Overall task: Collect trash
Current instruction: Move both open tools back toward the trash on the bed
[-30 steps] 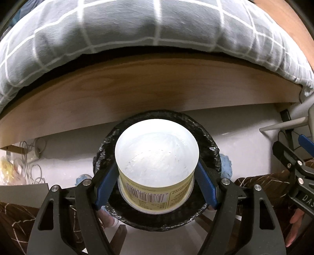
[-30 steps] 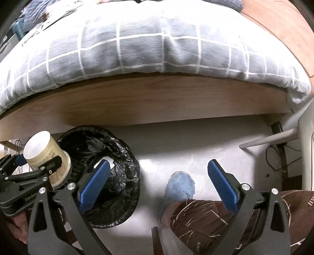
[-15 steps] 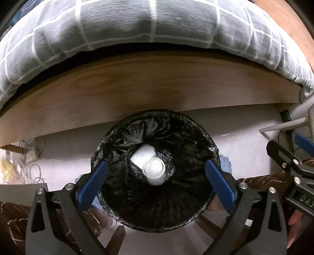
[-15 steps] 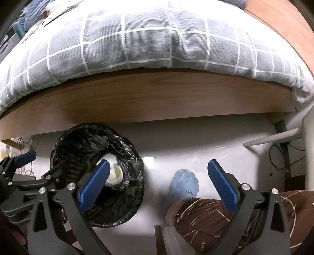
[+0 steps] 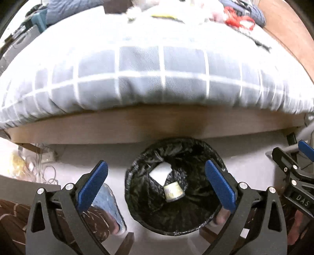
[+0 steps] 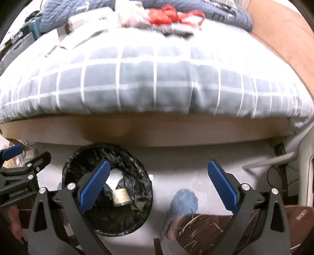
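Observation:
A round bin lined with a black bag [image 5: 149, 211] stands on the pale floor against the bed frame. Inside it lie a yellow-labelled paper cup [image 5: 173, 193] on its side and a white scrap [image 5: 160, 172]. My left gripper [image 5: 156, 183] hangs open above the bin, nothing between its blue pads. In the right wrist view the bin [image 6: 125, 221] is at the lower left, with the cup [image 6: 121, 197] inside. My right gripper [image 6: 159, 186] is open and empty, to the right of the bin over bare floor.
A wooden bed frame [image 5: 157, 125] carries a grey checked duvet [image 5: 157, 78] with clutter and red cord [image 6: 172, 15] on top. The person's blue slippers [image 6: 182, 204] and patterned trousers [image 6: 215, 231] flank the bin. Cables [image 5: 39, 166] lie at the left, chair legs [image 6: 270, 160] at the right.
My left gripper opened and let the cup fall into the bin. Both grippers then rose and tipped back, so the bin looks smaller and the bed top shows.

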Demonstrator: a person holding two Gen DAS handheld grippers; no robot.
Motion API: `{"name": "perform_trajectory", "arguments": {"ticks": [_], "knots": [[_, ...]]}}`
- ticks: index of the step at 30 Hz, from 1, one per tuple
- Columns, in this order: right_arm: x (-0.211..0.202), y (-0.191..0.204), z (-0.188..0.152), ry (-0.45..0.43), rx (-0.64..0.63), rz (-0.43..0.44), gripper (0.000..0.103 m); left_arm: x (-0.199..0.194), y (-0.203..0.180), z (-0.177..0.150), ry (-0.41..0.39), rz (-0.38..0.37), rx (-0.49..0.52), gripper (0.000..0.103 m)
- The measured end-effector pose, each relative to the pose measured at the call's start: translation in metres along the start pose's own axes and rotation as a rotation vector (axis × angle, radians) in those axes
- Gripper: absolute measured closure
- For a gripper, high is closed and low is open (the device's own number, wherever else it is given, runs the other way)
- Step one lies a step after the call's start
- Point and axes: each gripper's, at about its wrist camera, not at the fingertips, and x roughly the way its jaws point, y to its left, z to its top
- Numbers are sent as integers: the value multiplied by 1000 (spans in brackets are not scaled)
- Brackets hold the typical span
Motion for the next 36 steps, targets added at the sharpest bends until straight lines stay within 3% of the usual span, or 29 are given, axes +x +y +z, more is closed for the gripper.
{"name": "perform_trajectory", "arguments": {"ticks": [7, 17, 20, 24, 28, 36], "knots": [[-34, 4, 27, -106, -7, -4, 7, -38, 10, 21, -95, 4, 2, 6], [-62, -10, 58, -211, 20, -23, 7, -72, 4, 49, -165, -21, 34, 6], [-63, -16, 68, -223, 27, -24, 7, -73, 0, 61, -179, -32, 43, 6], [-72, -29, 87, -237, 66, 46, 7, -75, -3, 77, -202, -35, 57, 7], [-78, -33, 109, -284, 43, 29, 7, -75, -7, 95, -221, -52, 58, 7], [-50, -28, 142, -276, 0, 40, 7, -54, -9, 128, -231, -43, 72, 6]]}}
